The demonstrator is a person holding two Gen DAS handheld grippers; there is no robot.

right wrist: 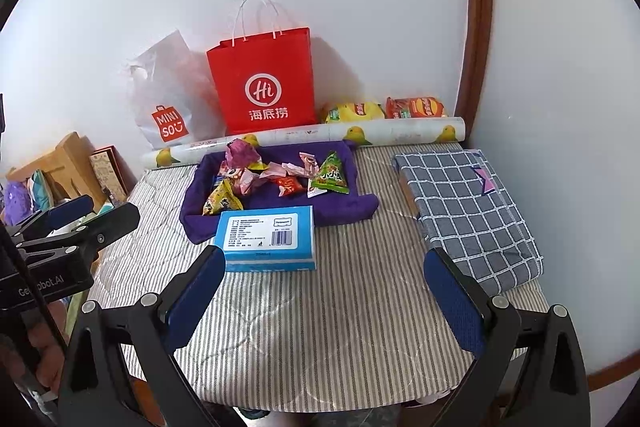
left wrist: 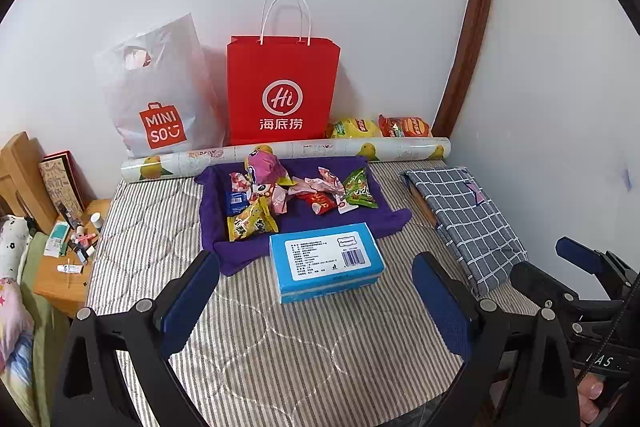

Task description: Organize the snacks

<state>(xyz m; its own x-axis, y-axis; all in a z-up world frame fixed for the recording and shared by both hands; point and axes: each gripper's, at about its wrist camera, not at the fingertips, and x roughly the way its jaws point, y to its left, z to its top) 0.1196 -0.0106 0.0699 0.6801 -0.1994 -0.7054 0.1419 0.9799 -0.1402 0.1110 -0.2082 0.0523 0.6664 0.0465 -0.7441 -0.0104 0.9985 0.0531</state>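
Several small snack packets [left wrist: 296, 191] [right wrist: 276, 177] lie in a heap on a purple cloth [left wrist: 380, 213] [right wrist: 352, 207] on the striped mattress. A red paper bag [left wrist: 282, 87] [right wrist: 262, 83] and a white Miniso plastic bag [left wrist: 160, 99] [right wrist: 172, 99] stand against the wall behind them. Two chip bags, yellow [left wrist: 354, 128] [right wrist: 352, 111] and orange [left wrist: 404, 126] [right wrist: 416, 107], lie by the wall. My left gripper [left wrist: 316, 307] is open and empty, low over the mattress, short of a blue tissue pack [left wrist: 326, 261] [right wrist: 268, 239]. My right gripper [right wrist: 324, 301] is open and empty beside it.
A printed paper roll [left wrist: 288, 157] [right wrist: 304, 139] lies between the cloth and the bags. A grey checked folded cloth [left wrist: 468, 215] [right wrist: 468, 203] lies at the right. A wooden bedside table [left wrist: 60, 275] with small items stands at the left.
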